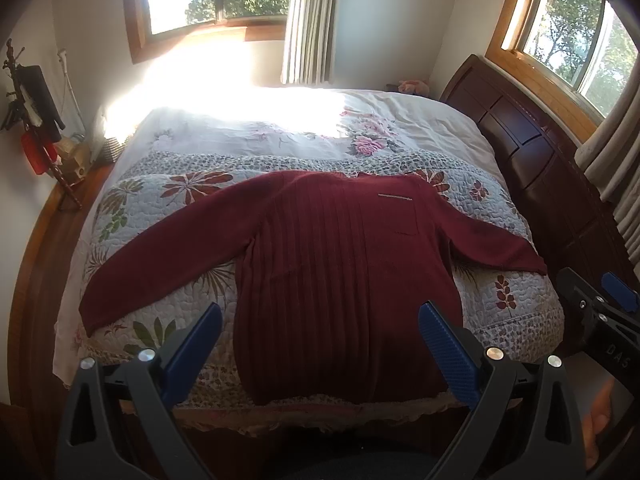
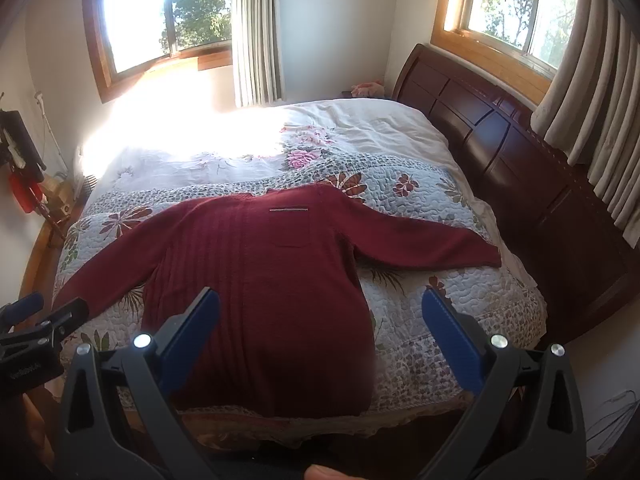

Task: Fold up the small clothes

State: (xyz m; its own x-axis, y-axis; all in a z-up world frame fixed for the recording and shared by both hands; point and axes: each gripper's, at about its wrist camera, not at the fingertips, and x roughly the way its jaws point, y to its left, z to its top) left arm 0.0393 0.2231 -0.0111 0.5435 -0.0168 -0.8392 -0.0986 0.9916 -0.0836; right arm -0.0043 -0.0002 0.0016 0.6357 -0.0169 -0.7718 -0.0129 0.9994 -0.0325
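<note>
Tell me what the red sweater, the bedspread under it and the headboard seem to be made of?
The red sweater looks like a matte knit, probably wool or acrylic: vertical ribs run down it. The bedspread looks like quilted cotton, puckered by stitching, with printed flowers. The headboard looks like dark varnished wood: glossy panels.

One dark red knitted sweater (image 1: 340, 280) lies spread on the bed, showing two sleeves, one chest pocket and one thin pale strip above that pocket. There is one bed, with one floral quilt (image 1: 500, 216) under the sweater, one white flowered sheet (image 1: 280, 132) beyond it, and one dark wooden headboard (image 1: 532, 152). The room shows two windows (image 2: 160, 12), each with one pale curtain (image 2: 256, 32) hanging beside it. Two grippers are in view, the left gripper (image 1: 320, 336) and the right gripper (image 2: 320, 328), each carrying two blue-padded fingers (image 2: 448, 340). One pink soft object (image 2: 366, 87) sits in the far corner.
</note>
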